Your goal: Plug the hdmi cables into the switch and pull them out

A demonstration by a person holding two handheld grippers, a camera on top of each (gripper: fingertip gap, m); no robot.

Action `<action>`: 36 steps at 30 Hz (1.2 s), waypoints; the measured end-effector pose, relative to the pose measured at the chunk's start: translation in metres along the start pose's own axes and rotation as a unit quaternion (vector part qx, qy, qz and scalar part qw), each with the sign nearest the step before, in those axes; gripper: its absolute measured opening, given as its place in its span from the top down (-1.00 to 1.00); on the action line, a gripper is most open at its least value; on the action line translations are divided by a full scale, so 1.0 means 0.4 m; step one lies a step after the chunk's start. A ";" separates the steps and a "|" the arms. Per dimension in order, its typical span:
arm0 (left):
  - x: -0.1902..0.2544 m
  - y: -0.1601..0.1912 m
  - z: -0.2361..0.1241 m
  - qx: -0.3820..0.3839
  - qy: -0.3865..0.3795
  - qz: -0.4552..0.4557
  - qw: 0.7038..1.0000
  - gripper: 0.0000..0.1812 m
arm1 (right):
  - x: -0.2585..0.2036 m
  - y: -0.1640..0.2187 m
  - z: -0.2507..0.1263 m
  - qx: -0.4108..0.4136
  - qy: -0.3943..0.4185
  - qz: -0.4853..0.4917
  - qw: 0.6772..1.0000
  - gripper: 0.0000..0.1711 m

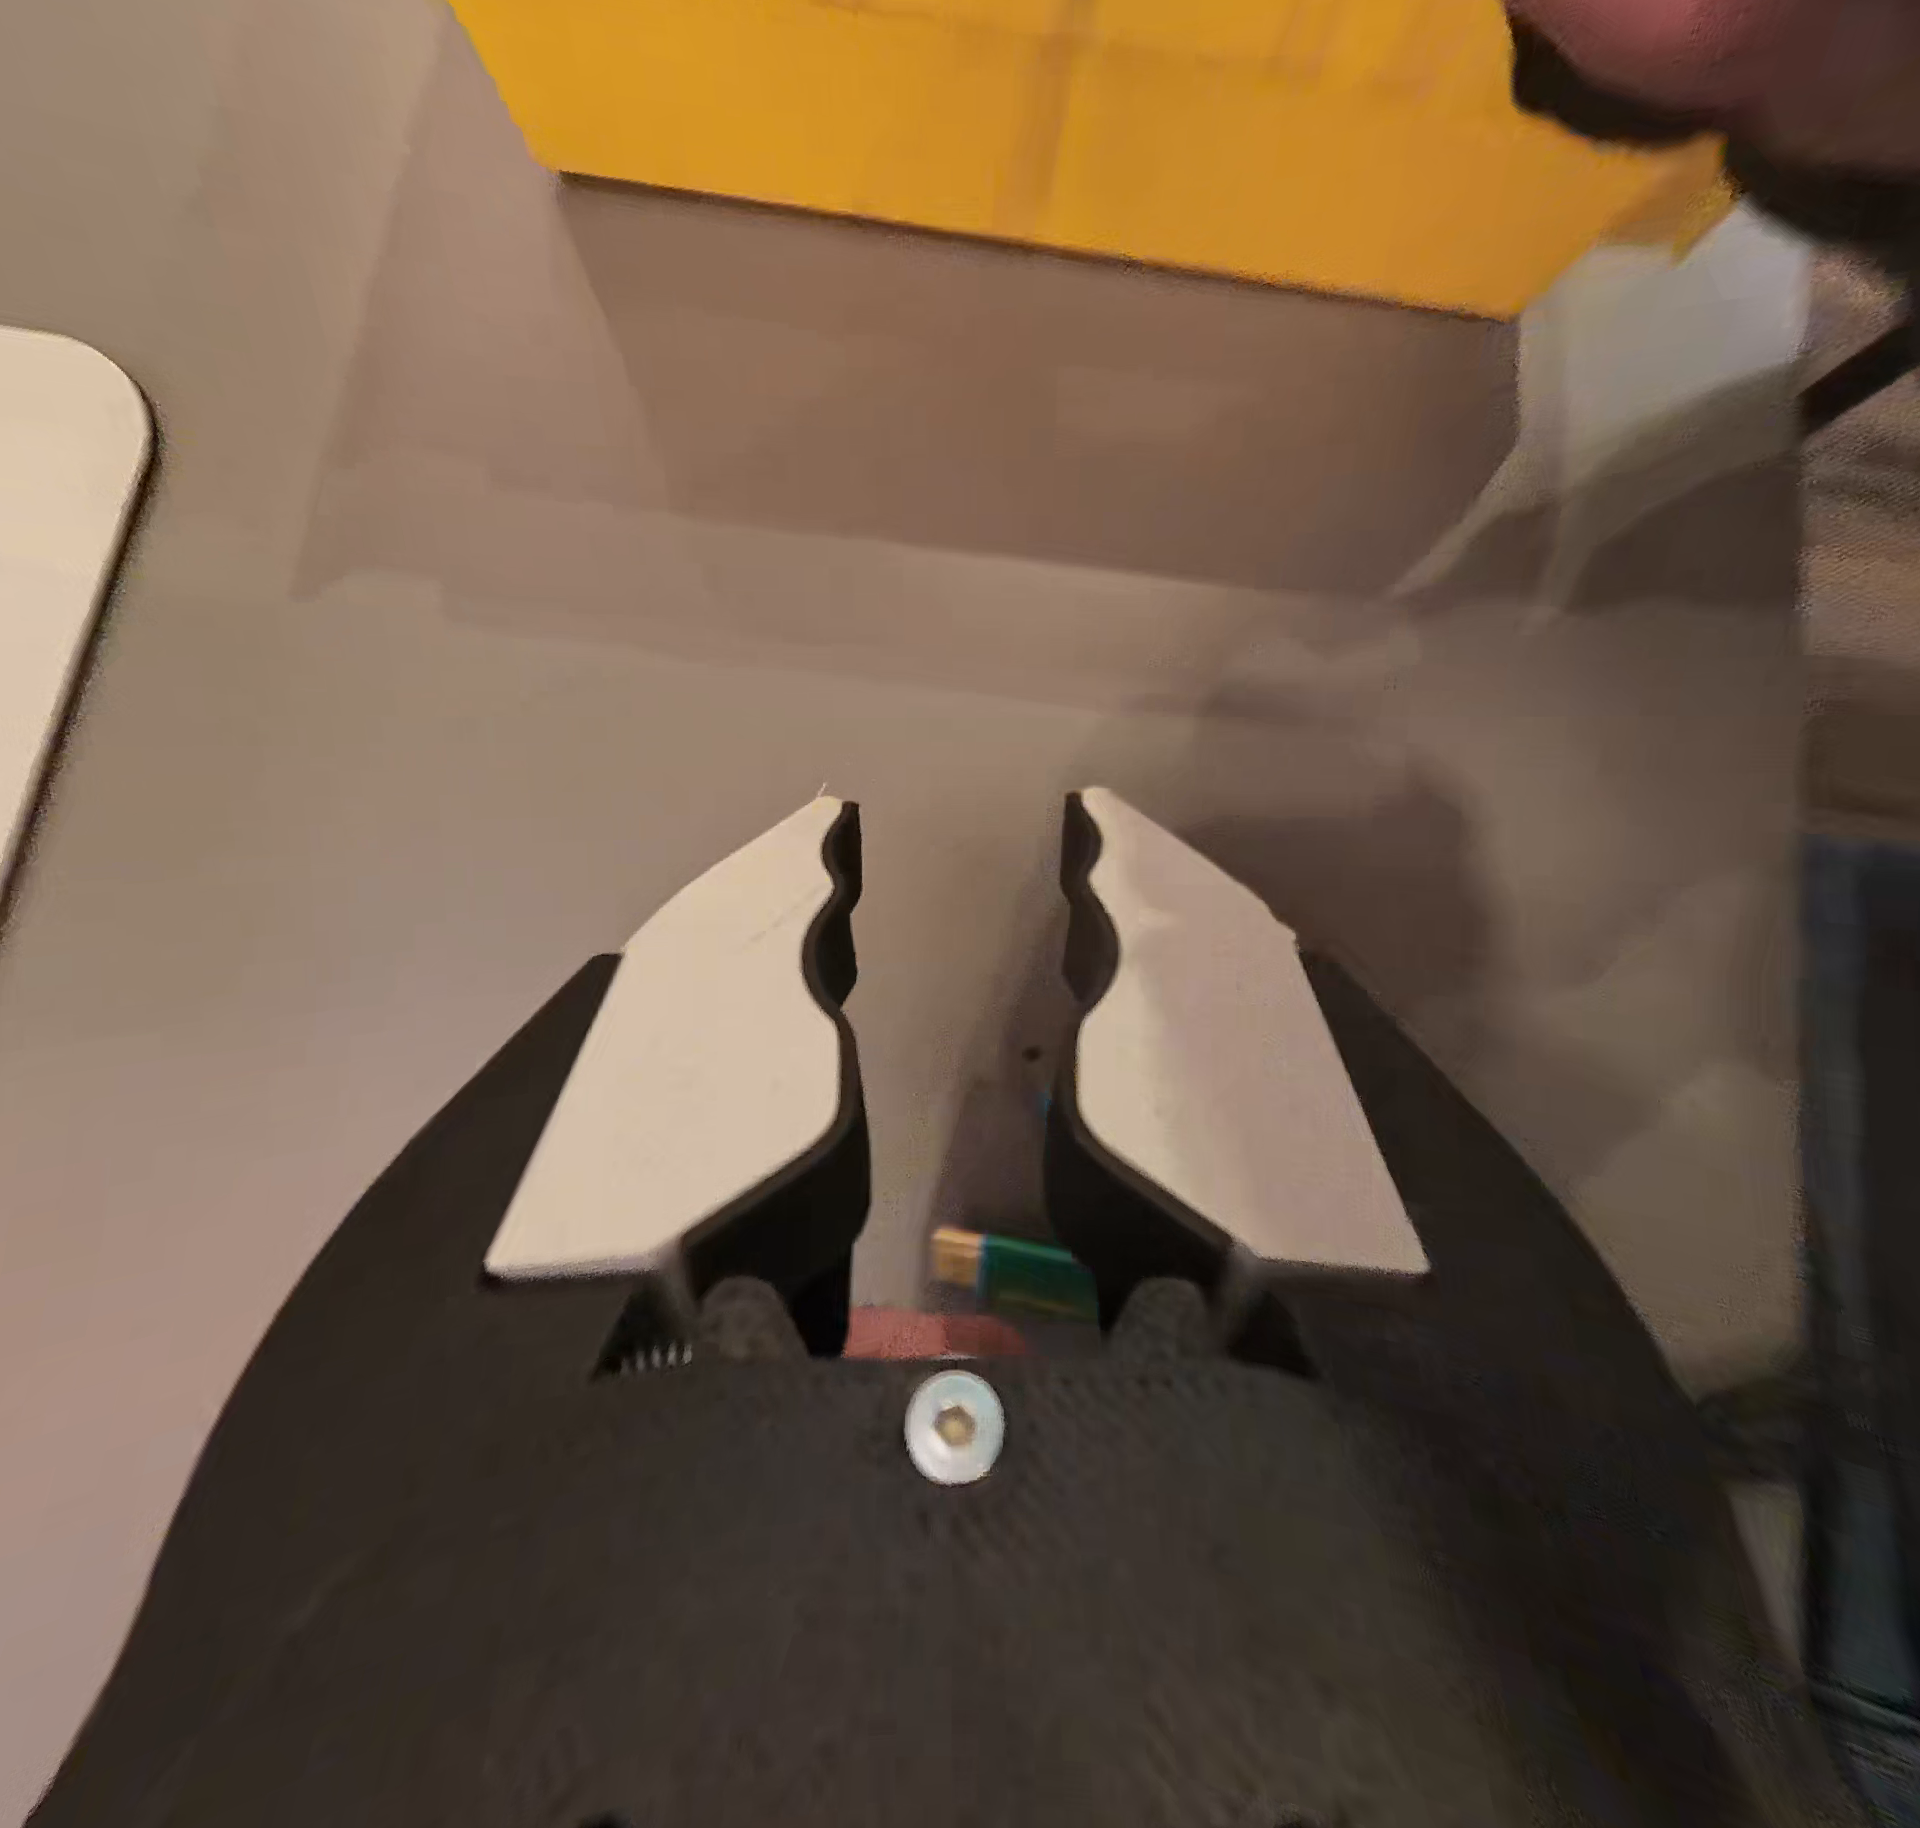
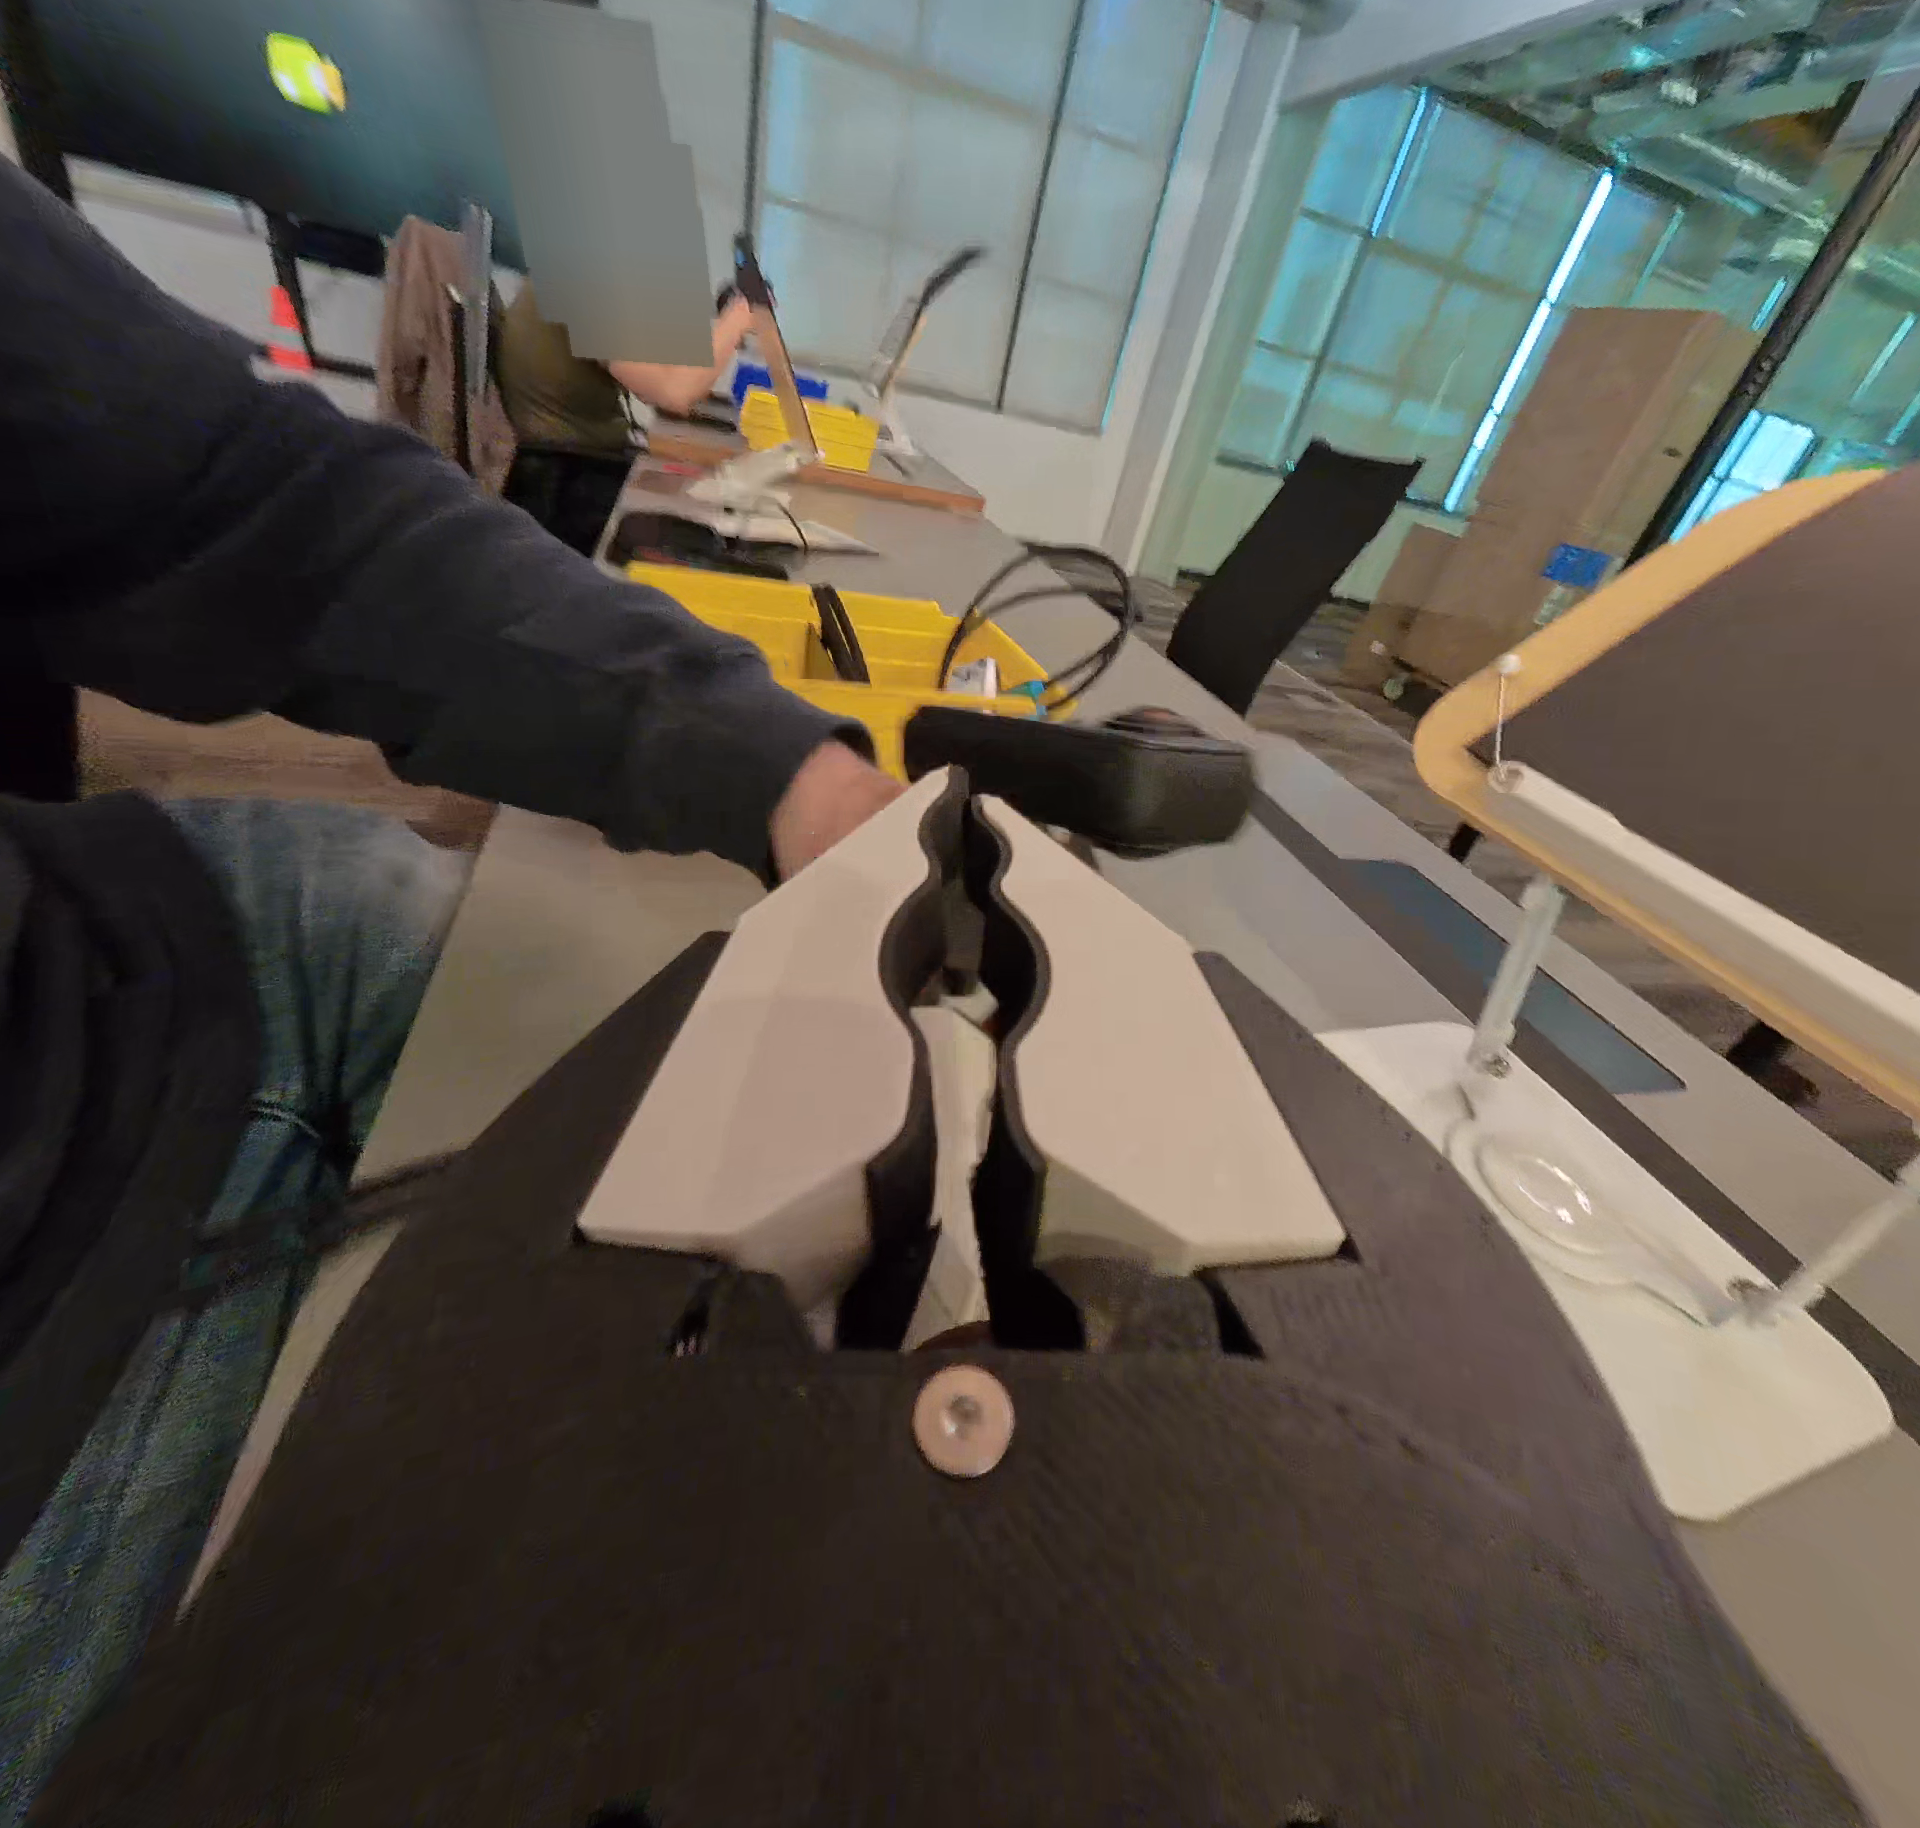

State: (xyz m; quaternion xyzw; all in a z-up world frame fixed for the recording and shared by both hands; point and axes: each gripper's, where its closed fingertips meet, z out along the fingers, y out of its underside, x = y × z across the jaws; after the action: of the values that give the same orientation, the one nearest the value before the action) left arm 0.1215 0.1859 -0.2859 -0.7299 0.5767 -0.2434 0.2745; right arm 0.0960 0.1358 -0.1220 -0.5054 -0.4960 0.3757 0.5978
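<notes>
— Cables (image 2: pixel 1049 604) loop out of the yellow bin (image 2: pixel 883 656) beyond the right gripper (image 2: pixel 964 822)?
— Yes; its jaws are nearly together, contents unclear. The left gripper (image 1: pixel 961 822) has jaws apart, empty, over the worktop (image 1: pixel 520 739).

Grey table (image 2: pixel 1195 905), black chair (image 2: pixel 1288 573), tall windows (image 2: pixel 935 168).

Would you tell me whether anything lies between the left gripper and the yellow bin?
Nothing visible does: only bare table separates the left gripper from the yellow bin; a white board lies off left.
</notes>
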 end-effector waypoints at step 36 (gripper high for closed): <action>0.394 0.291 -0.166 -0.113 -0.033 0.438 0.891 0.34 | -0.352 0.228 -0.075 -0.200 -0.105 0.049 0.973 0.89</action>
State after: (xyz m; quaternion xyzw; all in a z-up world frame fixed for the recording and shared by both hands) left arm 0.0284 0.0025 -0.3105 -0.4368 0.8523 -0.0079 0.2878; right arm 0.0981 0.0141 -0.2411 -0.5963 -0.5957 0.3489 0.4097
